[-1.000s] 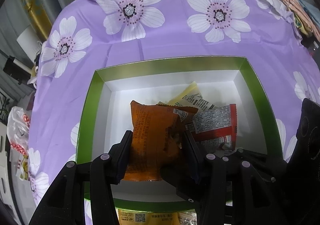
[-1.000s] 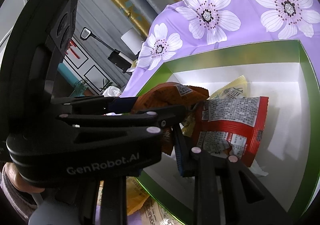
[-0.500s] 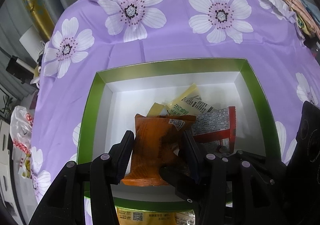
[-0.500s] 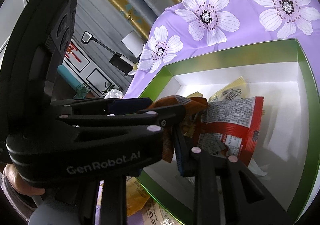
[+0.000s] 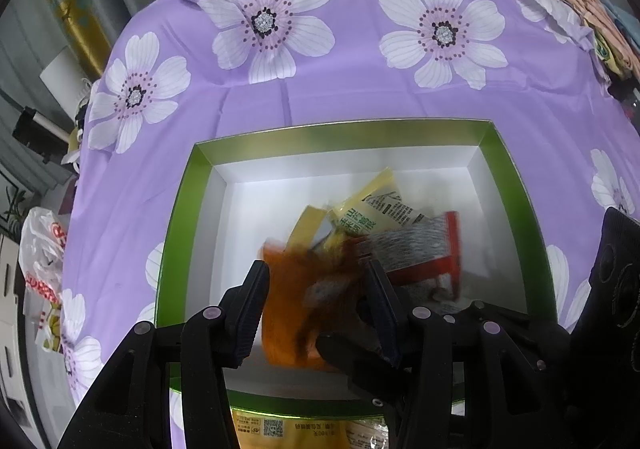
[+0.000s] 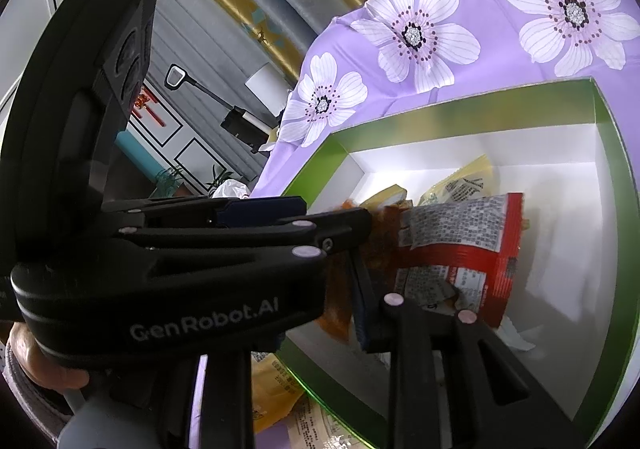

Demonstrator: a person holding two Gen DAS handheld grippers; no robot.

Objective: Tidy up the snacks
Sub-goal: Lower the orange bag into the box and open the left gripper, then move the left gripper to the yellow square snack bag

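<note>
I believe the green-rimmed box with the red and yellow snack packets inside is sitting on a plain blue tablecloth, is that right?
Not quite: the tablecloth is purple with large white flowers, not plain blue, as the left wrist view shows. The rest holds: the green-rimmed box sits on it with the red packet and yellow packet inside.

I see a lilac cloth with white flowers [image 5: 320, 97], a green-rimmed white-lined cardboard box [image 5: 340, 133], and orange [image 5: 288, 305], red [image 6: 480, 257] and yellow [image 5: 372, 205] snack packets.
</note>
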